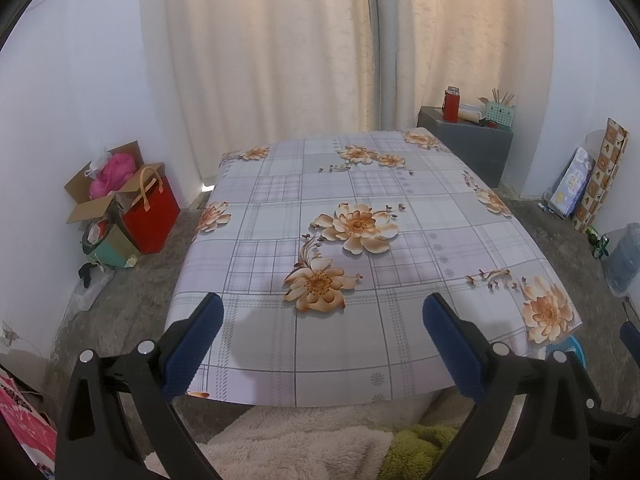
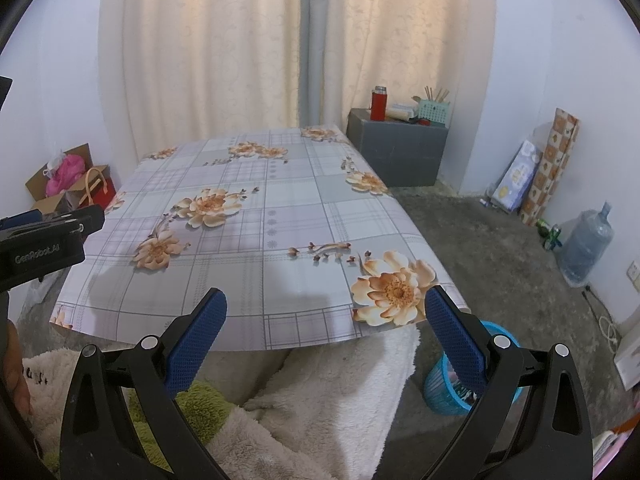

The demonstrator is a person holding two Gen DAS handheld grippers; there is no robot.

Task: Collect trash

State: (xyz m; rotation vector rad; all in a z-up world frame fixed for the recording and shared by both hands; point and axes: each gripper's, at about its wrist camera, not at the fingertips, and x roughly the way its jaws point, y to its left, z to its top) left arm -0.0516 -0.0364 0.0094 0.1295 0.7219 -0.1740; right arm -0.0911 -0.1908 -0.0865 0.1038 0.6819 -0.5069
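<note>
A table with a grey checked, flowered cloth [image 1: 360, 184] [image 2: 256, 216] fills both views; I see no loose trash on it. My left gripper [image 1: 322, 316] is open and empty, held over the table's near edge. My right gripper [image 2: 326, 310] is open and empty over the near right corner. A blue mesh waste basket [image 2: 444, 390] stands on the floor below that corner, partly hidden by my right finger; its rim also shows in the left wrist view [image 1: 568, 346]. The left gripper's body [image 2: 44, 240] shows at the left of the right wrist view.
An open cardboard box [image 1: 100, 188] and a red gift bag [image 1: 154, 216] stand on the floor at left. A grey cabinet [image 2: 400, 152] with a red flask [image 2: 378, 104] stands at back right. A water jug [image 2: 586, 246] is at right. A fleece blanket [image 2: 320, 392] lies below.
</note>
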